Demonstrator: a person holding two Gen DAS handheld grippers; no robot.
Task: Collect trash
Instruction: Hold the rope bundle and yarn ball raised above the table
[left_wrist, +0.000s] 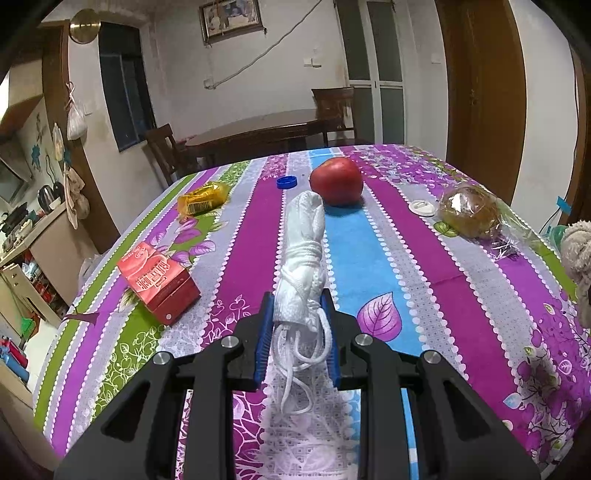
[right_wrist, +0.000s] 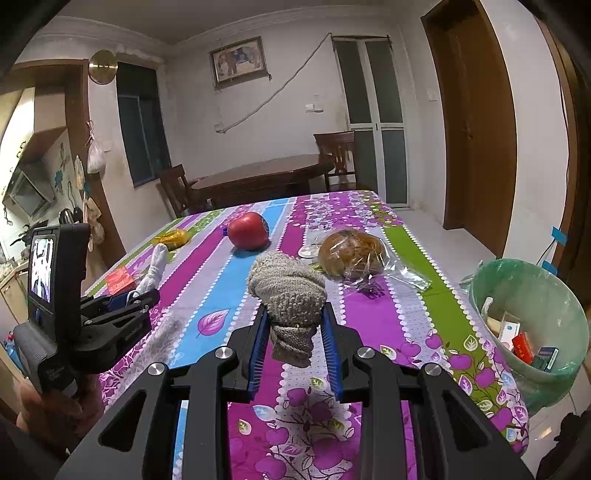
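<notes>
My left gripper (left_wrist: 298, 306) is shut on a rolled white face mask (left_wrist: 303, 254), which sticks forward above the striped tablecloth (left_wrist: 406, 280) with its ear loops hanging down. My right gripper (right_wrist: 295, 317) is shut on a balled grey knitted sock (right_wrist: 286, 286), also visible at the right edge of the left wrist view as the sock (left_wrist: 578, 251). From the right wrist view the left gripper (right_wrist: 127, 295) and its mask (right_wrist: 155, 269) show at the left. A green-lined trash bin (right_wrist: 528, 317) holding several cartons stands on the floor beside the table's right side.
On the cloth lie a red apple (left_wrist: 336, 181), a blue bottle cap (left_wrist: 287, 182), a yellow wrapper (left_wrist: 202, 198), a red carton (left_wrist: 159, 280), a white lid (left_wrist: 423, 208) and a bun in clear plastic (left_wrist: 472, 216). A dark wooden table (right_wrist: 258, 177) and chairs stand behind.
</notes>
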